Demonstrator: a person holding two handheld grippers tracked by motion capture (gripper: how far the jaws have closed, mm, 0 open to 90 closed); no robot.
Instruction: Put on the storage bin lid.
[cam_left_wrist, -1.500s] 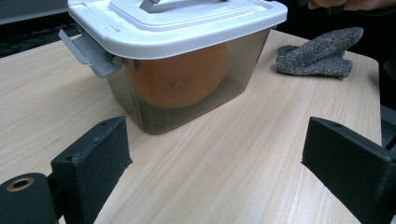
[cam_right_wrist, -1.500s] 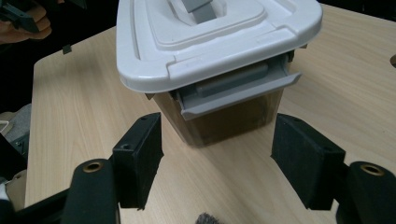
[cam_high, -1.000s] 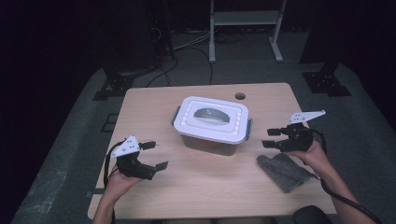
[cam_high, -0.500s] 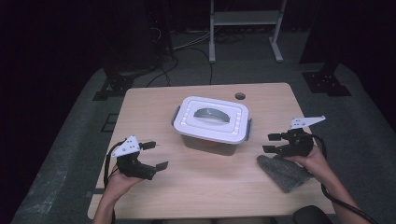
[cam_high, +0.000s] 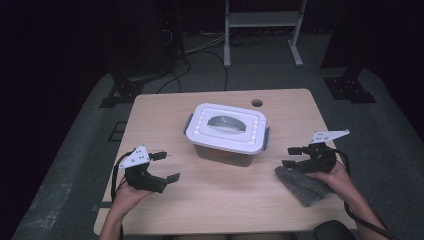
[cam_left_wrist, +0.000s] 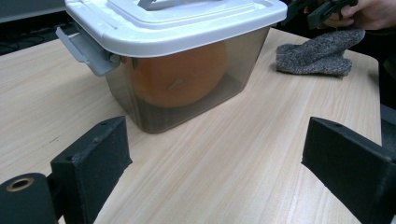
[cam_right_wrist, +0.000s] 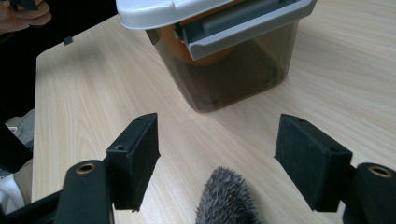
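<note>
Having sunk from beside the lidded smoky plastic box (cam_high: 227, 134) at the table's centre, the wide-open, empty right gripper (cam_high: 295, 156) now hovers over the grey woolly cloth (cam_high: 302, 184) at four o'clock, seemingly about to grasp it, the left gripper (cam_high: 166, 166) likewise gaping empty.

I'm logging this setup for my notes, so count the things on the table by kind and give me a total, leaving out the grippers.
Lidded plastic box: 1
Orange round thing inside the box: 1
Grey woolly cloth: 1
Total: 3
</note>
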